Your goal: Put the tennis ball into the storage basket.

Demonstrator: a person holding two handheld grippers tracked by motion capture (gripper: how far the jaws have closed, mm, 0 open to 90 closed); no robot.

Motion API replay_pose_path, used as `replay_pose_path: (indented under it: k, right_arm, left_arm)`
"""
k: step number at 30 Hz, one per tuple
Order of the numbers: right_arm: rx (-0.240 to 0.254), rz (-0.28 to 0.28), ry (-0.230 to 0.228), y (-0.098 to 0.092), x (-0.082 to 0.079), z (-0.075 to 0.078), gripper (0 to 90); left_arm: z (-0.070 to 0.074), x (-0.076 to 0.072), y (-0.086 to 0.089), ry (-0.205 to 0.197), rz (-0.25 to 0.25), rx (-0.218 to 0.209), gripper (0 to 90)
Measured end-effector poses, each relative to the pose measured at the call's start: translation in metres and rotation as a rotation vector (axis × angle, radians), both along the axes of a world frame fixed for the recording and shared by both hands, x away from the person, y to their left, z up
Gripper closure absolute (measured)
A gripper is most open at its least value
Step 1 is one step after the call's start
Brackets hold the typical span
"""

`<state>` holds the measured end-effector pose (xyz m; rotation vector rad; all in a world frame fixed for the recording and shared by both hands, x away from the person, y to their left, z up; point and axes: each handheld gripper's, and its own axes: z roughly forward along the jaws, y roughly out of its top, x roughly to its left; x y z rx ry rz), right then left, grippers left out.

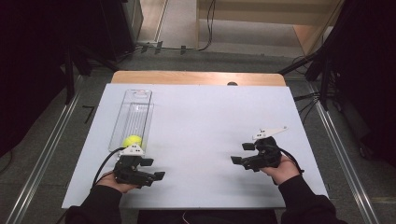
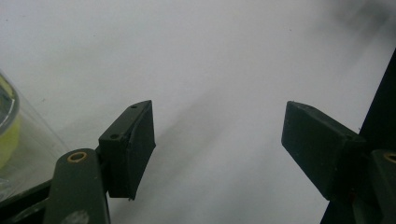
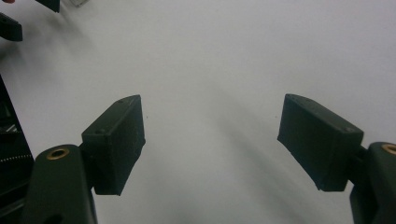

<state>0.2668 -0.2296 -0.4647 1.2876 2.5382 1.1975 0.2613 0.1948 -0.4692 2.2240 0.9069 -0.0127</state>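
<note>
A clear plastic container (image 1: 135, 112) lies lengthwise on the left of the white table (image 1: 210, 116). A yellow-green ball (image 1: 132, 141) sits inside it at the near end. My left gripper (image 1: 154, 169) rests just in front of that end, pointing right, open with nothing between its jaws. In the left gripper view the gripper (image 2: 217, 126) stands open over bare table, with the ball (image 2: 5, 133) behind the container's clear wall (image 2: 32, 140) at the far left. My right gripper (image 1: 242, 153) is at the near right, pointing left, open and empty; the right gripper view shows the same gripper (image 3: 210, 126) over bare table.
The table's wooden far edge (image 1: 196, 77) shows beyond the white surface. Dark equipment and cables stand on the floor around the table. The left gripper's jaws (image 3: 11, 25) appear at the top left of the right gripper view.
</note>
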Motion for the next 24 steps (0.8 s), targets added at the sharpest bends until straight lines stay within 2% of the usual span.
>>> replay_pose_path:
  k: [24]
  right_arm:
    - [0.011,-0.061,0.017,-0.030,-0.017,-0.004,20.7]
  left_arm:
    - [0.000,0.000,0.000,-0.001,0.006,-0.001,26.5]
